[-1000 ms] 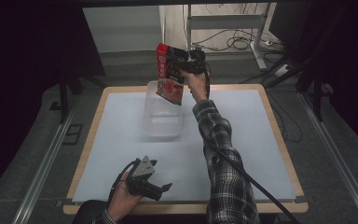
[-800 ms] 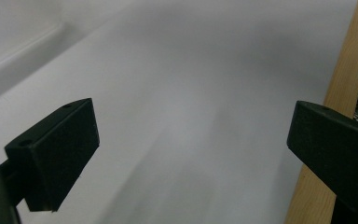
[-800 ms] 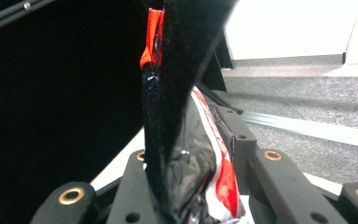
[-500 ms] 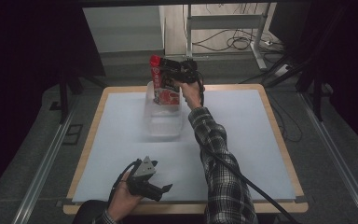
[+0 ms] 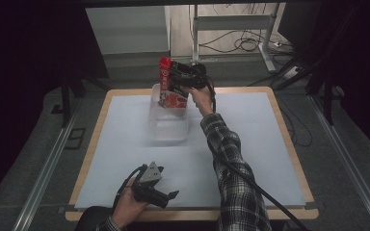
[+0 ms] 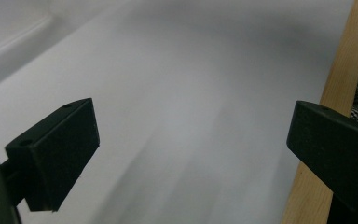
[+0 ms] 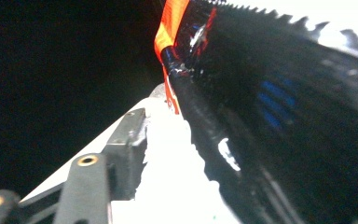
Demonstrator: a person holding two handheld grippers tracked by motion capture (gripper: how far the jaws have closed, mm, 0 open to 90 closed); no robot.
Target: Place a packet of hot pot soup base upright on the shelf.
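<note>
A red snack bag (image 5: 169, 89) stands upright with its lower end inside a clear plastic container (image 5: 168, 129) at the back middle of the table. My right gripper (image 5: 182, 81) is at the bag's upper right side. Its jaws have just been opening and the bag is still between them. In the right gripper view the bag (image 7: 270, 116) looms dark at the right, and a bright gap separates it from the left finger (image 7: 126, 140). My left gripper (image 5: 166, 196) rests near the table's front edge, open and with nothing in it (image 6: 191, 140).
A white mat (image 5: 255, 144) covers the wood-rimmed table (image 5: 289, 130). The container stands left of centre at the back. Beyond the far edge are a metal rack (image 5: 231, 24) and floor cables (image 5: 250, 45). Dark rails run along both sides.
The right hand has brought the bag down and a little left, into the container. Its jaws have come apart from the bag. The left hand has kept still.
</note>
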